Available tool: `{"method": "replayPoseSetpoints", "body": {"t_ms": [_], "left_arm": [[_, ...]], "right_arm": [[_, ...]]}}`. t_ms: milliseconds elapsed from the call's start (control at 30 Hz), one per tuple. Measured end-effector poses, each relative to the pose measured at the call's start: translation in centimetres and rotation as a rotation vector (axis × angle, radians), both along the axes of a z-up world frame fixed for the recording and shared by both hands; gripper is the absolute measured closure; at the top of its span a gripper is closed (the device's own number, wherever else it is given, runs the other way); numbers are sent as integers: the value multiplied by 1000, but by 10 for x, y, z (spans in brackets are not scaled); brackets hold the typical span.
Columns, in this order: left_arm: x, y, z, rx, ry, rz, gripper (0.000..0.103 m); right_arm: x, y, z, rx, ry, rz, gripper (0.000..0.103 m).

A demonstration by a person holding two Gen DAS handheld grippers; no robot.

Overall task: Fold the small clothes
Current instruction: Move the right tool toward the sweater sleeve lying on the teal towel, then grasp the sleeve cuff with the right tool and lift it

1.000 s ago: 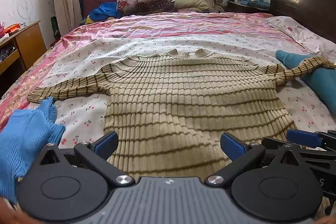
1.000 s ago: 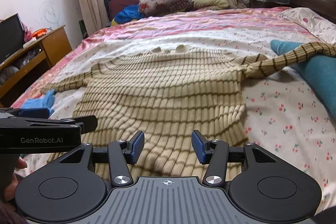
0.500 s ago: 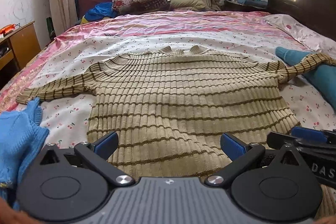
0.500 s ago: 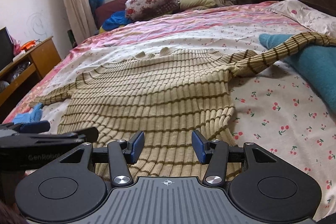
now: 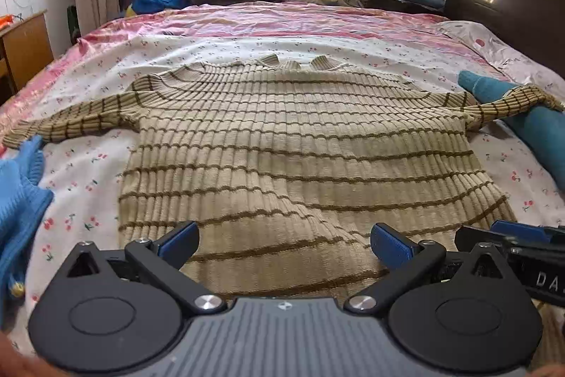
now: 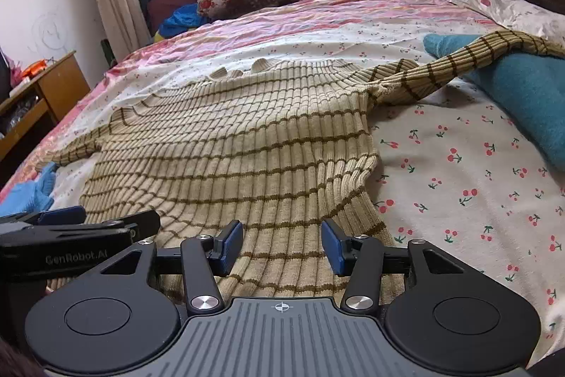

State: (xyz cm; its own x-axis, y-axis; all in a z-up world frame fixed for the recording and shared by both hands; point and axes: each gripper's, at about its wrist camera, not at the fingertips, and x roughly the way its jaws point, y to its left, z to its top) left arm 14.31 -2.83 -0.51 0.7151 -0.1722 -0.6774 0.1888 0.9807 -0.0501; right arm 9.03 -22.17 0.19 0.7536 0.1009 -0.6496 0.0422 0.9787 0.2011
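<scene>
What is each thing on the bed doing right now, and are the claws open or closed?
Beige ribbed knit sweater with brown stripes: spread flat, unfolded, one sleeve draped over the teal piece.
Teal rolled cloth: lying under that sleeve.
Bright blue knit garment: crumpled.
Left claw: open, empty.
Right claw: open, empty.

The sweater's [image 5: 300, 143] hem is hidden behind both gripper bodies.

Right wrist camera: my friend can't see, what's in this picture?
A striped beige sweater lies spread flat on a cherry-print bedsheet, one sleeve draped over a teal towel. The open right gripper hovers at its hem, the left gripper alongside.
</scene>
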Motion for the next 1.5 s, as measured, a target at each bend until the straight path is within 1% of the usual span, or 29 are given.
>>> {"method": "replayPoseSetpoints", "body": {"t_ms": [133, 200, 300, 467, 733, 967, 1100, 1267, 1400, 1500], "left_arm": [[-5, -3, 3, 2, -24, 1, 0], [-8, -3, 5, 2, -33, 1, 0], [-10, -6, 9, -6, -47, -5, 0], [-10, -19, 21, -12, -65, -24, 0], [7, -61, 36, -7, -100, -102, 0], [29, -104, 48, -44, -136, -156, 0], [39, -121, 49, -71, -140, -171, 0], [46, -138, 46, -75, -138, -193, 0], [47, -142, 43, -86, -126, -194, 0], [46, -139, 41, -96, -113, -186, 0]], "right_arm": [[-8, -5, 4, -13, -1, -17, 57], [-10, -14, 10, 19, -1, -37, 57], [-12, -28, 23, 49, -26, -72, 57], [-4, -57, 35, 100, -42, -118, 57], [20, -127, 48, 133, -87, -254, 57], [49, -196, 63, 155, -135, -394, 59], [69, -231, 64, 182, -151, -471, 60], [89, -275, 56, 267, -158, -563, 61], [105, -297, 49, 324, -146, -616, 61], [114, -307, 42, 348, -122, -649, 61]]}}
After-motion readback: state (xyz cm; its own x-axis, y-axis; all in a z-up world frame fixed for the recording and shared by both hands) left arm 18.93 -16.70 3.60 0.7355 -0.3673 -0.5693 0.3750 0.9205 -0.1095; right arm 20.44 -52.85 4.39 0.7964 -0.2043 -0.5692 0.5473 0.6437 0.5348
